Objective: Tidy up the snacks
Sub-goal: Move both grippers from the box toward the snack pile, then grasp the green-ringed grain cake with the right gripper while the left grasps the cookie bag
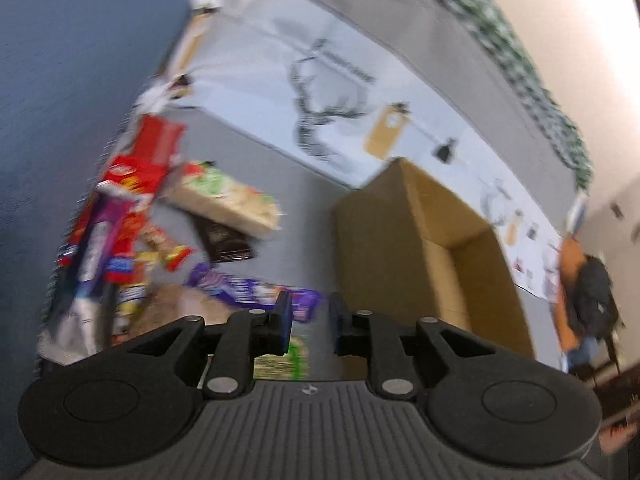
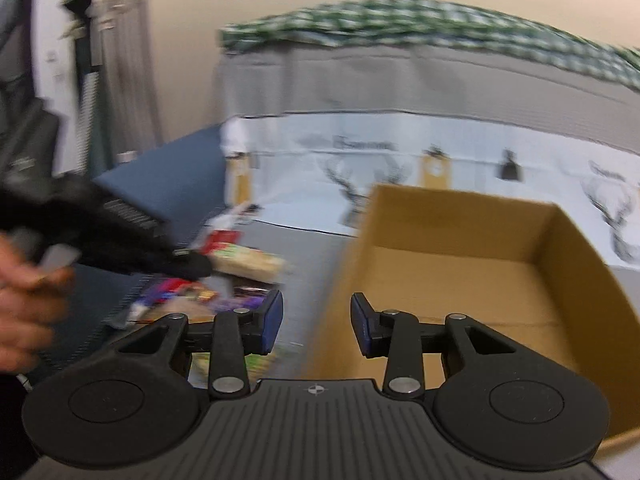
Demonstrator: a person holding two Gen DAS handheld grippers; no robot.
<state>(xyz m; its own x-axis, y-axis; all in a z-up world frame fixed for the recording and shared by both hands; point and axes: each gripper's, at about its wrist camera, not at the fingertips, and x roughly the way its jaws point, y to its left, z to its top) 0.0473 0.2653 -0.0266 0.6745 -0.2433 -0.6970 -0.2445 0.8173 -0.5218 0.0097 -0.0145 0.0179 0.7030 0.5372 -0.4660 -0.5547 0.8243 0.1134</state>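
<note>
Left of cardboard box (image 1: 420,240), blurred snack pile (image 1: 160,216)

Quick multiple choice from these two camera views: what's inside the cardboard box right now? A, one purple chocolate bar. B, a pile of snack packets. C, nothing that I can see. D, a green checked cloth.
C. The cardboard box shows only bare brown floor and walls in both views, while the snack packets lie in a heap on the grey surface beside it, outside the box.
</note>
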